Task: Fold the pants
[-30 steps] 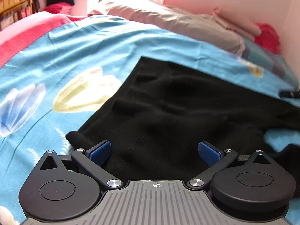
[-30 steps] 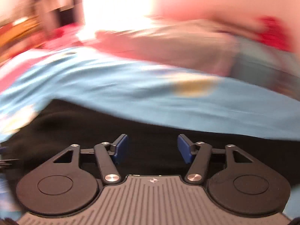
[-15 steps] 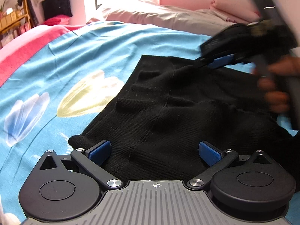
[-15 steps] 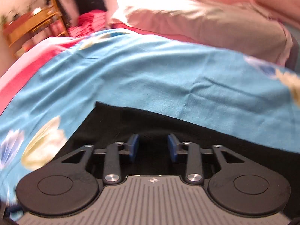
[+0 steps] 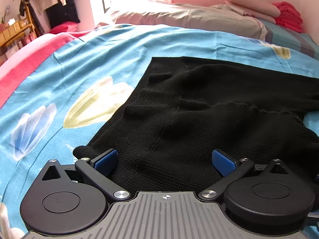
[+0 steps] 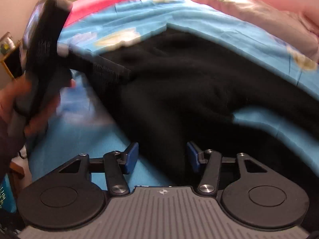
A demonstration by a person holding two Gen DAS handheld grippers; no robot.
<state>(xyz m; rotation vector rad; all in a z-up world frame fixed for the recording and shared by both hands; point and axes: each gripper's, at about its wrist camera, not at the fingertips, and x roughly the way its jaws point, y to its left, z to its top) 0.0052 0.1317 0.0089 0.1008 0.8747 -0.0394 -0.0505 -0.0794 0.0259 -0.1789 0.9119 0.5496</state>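
Note:
Black knit pants lie spread and rumpled on a blue bedsheet. My left gripper is open over the near edge of the pants, with its blue pads wide apart and nothing between them. In the right wrist view the pants run from the centre to the right, blurred. My right gripper is open low over the near black fabric and holds nothing. The left gripper's body and the hand holding it show at the left of that view, blurred.
Grey and pink pillows and a red folded item lie at the head of the bed. A pink-red blanket covers the left side. A wooden shelf and hanging clothes stand beyond the bed.
The right gripper pulled back from the far waistband edge to the near side of the pants and opened wider. The left gripper stayed open and nearly still.

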